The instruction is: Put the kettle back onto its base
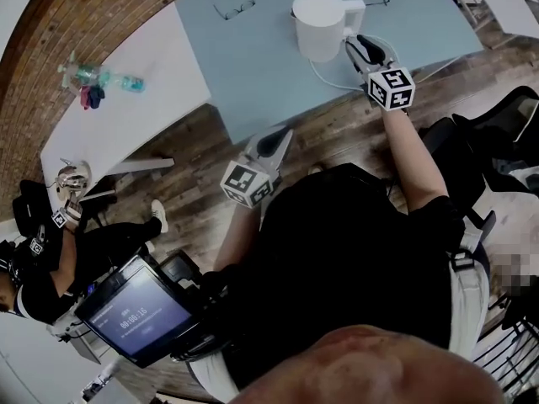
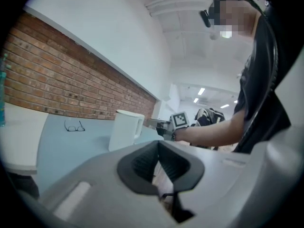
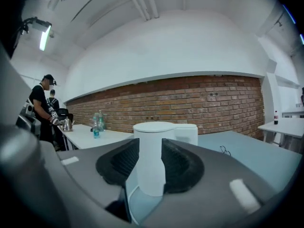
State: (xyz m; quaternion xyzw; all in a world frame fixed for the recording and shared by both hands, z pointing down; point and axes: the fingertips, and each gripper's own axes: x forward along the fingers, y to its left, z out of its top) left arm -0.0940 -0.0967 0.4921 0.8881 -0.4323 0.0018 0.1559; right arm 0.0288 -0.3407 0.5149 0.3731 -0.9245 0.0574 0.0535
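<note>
White kettle [image 1: 318, 25] on the table [image 1: 253, 66]; right gripper [image 1: 355, 42], jaws spread and empty, just beside its handle [image 1: 354, 10]. Base indistinct; probable next move: clamp handle, lift.

We find the kettle [image 1: 320, 23] standing on the table [image 1: 253, 78], glasses [image 1: 233, 8] lying to its left and the right hand-held gripper [image 1: 355, 45] just beside it on its right. Farther left, bottles [image 1: 101, 78] lie on a neighbouring table [image 1: 143, 120].
</note>
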